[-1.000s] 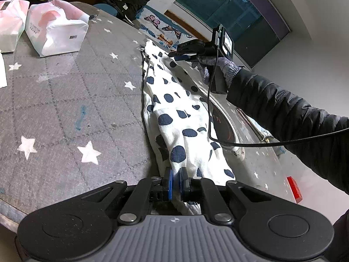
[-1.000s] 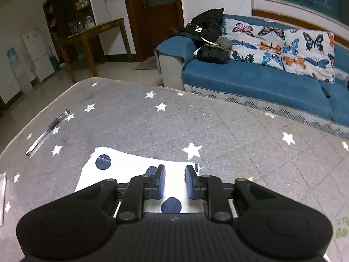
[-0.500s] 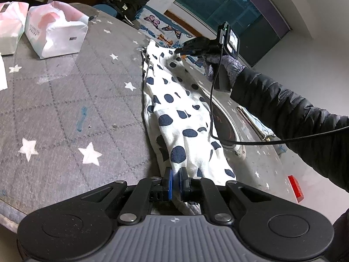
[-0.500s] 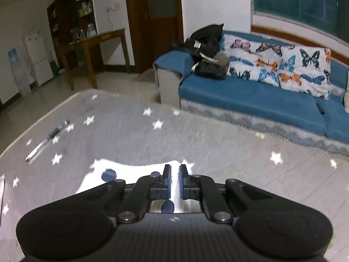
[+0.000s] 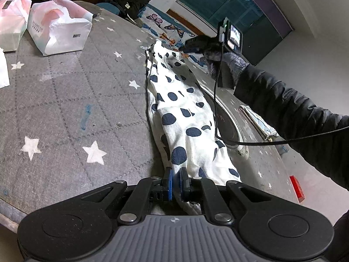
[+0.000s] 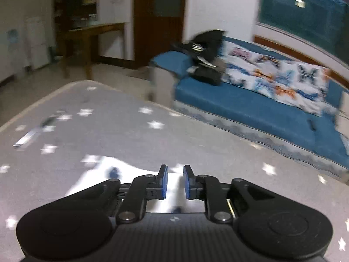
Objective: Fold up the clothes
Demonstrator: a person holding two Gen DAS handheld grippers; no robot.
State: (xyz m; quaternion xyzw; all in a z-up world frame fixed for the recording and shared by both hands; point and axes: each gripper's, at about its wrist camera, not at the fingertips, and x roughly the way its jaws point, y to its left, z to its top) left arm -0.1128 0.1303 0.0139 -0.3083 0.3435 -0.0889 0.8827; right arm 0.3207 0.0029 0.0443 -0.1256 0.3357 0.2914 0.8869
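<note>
While the left gripper (image 5: 175,183) has its fingers pressed together on the near end of the spotted cloth (image 5: 183,118), the garment lies in a long, narrow band across the grey star-print counter (image 5: 65,109), running from that grip away to the far edge. At that far end the right gripper (image 6: 175,182) sits over the cloth with its fingers parting; white fabric shows in the gap between them, but the blue pads do not seem to press on it.

The risk I see is a one-sided hold. If the far end is let go before it is laid flat, it may slump or bunch, and the fold line will come out crooked. A pull from the left side alone could drag the whole band toward the near edge. The black cable (image 5: 218,100) hanging across the cloth could also snag it.
</note>
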